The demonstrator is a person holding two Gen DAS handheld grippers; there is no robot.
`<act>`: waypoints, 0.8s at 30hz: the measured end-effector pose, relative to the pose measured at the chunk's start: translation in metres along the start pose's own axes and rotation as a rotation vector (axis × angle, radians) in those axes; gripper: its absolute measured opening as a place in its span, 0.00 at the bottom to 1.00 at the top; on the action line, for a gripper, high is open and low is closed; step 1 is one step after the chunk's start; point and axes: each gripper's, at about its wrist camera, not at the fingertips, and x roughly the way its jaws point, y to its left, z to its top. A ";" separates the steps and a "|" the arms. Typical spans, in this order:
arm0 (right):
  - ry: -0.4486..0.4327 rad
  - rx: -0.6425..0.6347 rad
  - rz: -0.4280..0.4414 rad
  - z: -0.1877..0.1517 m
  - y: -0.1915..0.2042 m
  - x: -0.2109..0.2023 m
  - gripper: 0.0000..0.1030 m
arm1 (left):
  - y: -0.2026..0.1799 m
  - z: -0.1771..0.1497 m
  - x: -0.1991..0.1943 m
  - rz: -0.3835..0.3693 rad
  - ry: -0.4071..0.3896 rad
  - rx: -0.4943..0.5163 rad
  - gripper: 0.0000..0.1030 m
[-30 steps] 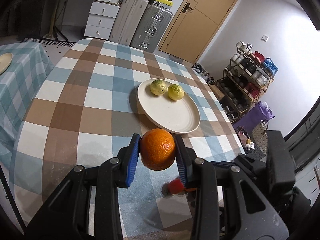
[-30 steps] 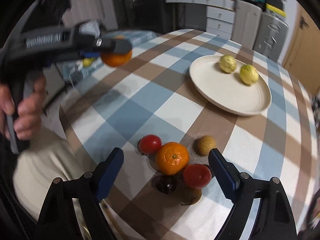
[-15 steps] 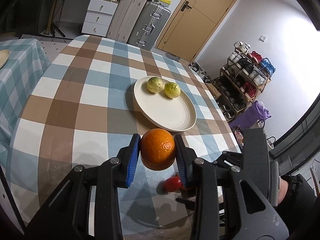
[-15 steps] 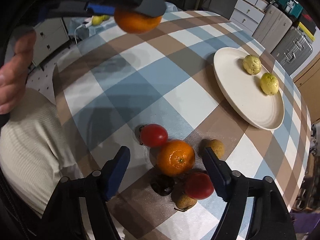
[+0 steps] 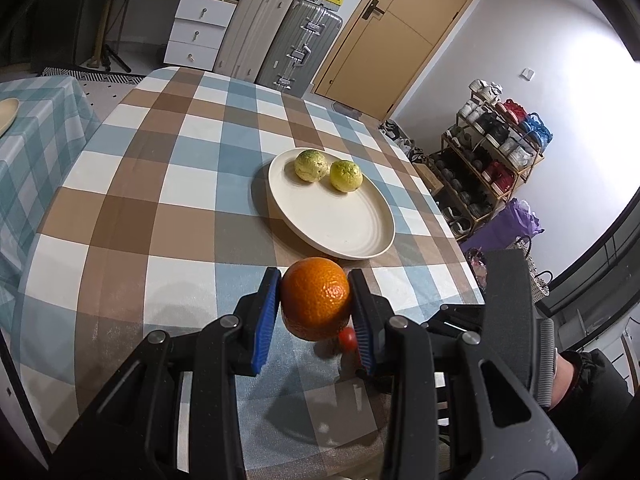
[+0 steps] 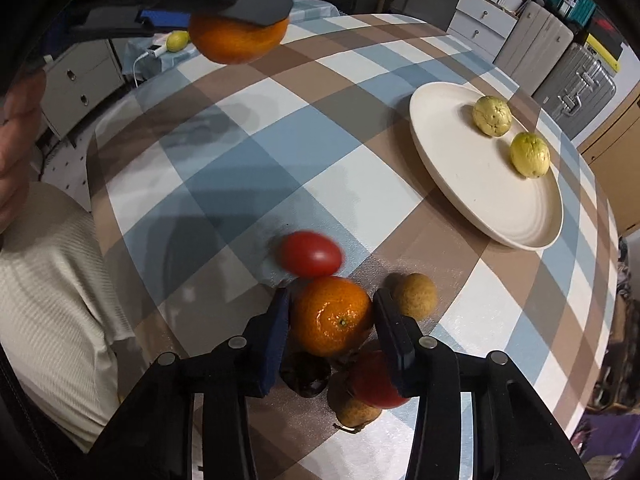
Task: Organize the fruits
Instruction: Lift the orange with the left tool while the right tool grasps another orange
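Observation:
My left gripper (image 5: pixel 315 300) is shut on an orange (image 5: pixel 316 298) and holds it above the checked table, short of the cream plate (image 5: pixel 360 240). The plate carries two yellow-green guavas (image 5: pixel 311 165) (image 5: pixel 346 176). The held orange also shows in the right wrist view (image 6: pixel 238 38). My right gripper (image 6: pixel 330 316) has closed around a second orange (image 6: pixel 331 320) that rests on the table, its pads against both sides. Around it lie a red tomato (image 6: pixel 310 258), a brown round fruit (image 6: pixel 414 296), another red fruit (image 6: pixel 374 384), a dark fruit (image 6: pixel 306 376) and a brown pear-like fruit (image 6: pixel 356 412).
The plate (image 6: pixel 480 184) sits toward the table's far right. Suitcases (image 5: pixel 298 46), white drawers (image 5: pixel 196 32) and a door (image 5: pixel 400 28) stand beyond the table. A shoe rack (image 5: pixel 492 156) is at the right. A second checked table (image 5: pixel 36 128) is at the left.
My right gripper has dropped onto the fruit pile and closed from wide open around the second orange; the red tomato has shifted. My left gripper keeps holding its orange, nearly still.

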 end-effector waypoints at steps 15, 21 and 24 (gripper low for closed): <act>-0.184 0.173 0.132 -0.010 -0.025 -0.019 0.42 | -0.003 -0.001 0.011 0.023 0.034 0.013 0.30; -0.291 0.298 0.210 -0.016 -0.045 -0.029 0.42 | -0.004 -0.004 0.020 0.016 0.068 0.003 0.30; -0.338 0.341 0.232 -0.020 -0.053 -0.035 0.42 | -0.007 -0.007 0.028 0.021 0.097 0.010 0.30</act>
